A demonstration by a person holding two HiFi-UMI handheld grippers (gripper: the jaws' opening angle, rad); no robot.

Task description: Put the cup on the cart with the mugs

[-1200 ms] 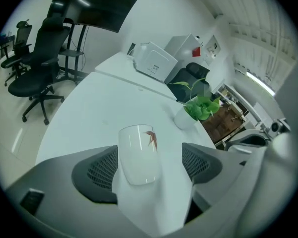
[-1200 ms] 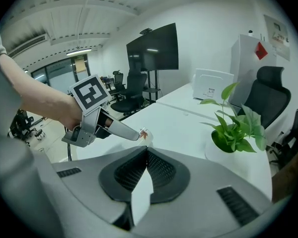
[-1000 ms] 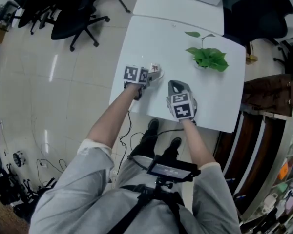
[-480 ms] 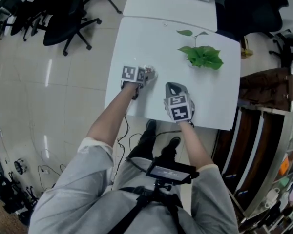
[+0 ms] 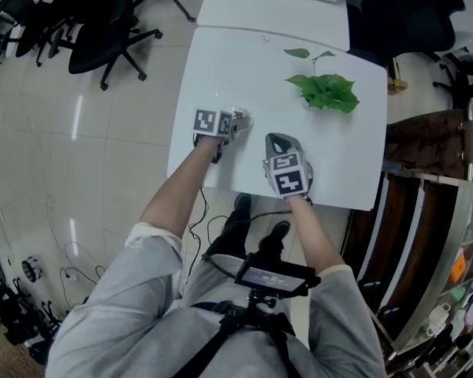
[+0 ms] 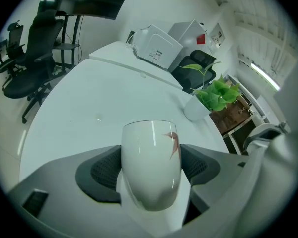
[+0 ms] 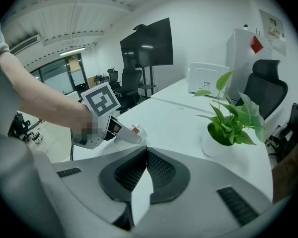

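Holding close on the body side, the right gripper (image 7: 145, 153) has its pads pressed together at the tips with nothing between them; it hangs over the near edge of the white table (image 5: 221, 61). Left gripper (image 6: 152, 168) is closed round the white cup (image 6: 150, 152), a pad on each flank, a reddish mark on the cup's side. Over the last second both hands sit almost where they were; only the head camera has slid a little. Judgement: the grip is settled and the carry to the cart has not started. Cannot tell whether the cup rests on the tabletop or is lifted clear. Further out, a potted plant (image 5: 327, 91), well apart from the cup. At the right edge a metal rack (image 5: 457, 235) is cut off by the frame; probably the cart, but any mugs on it are too small to make out.
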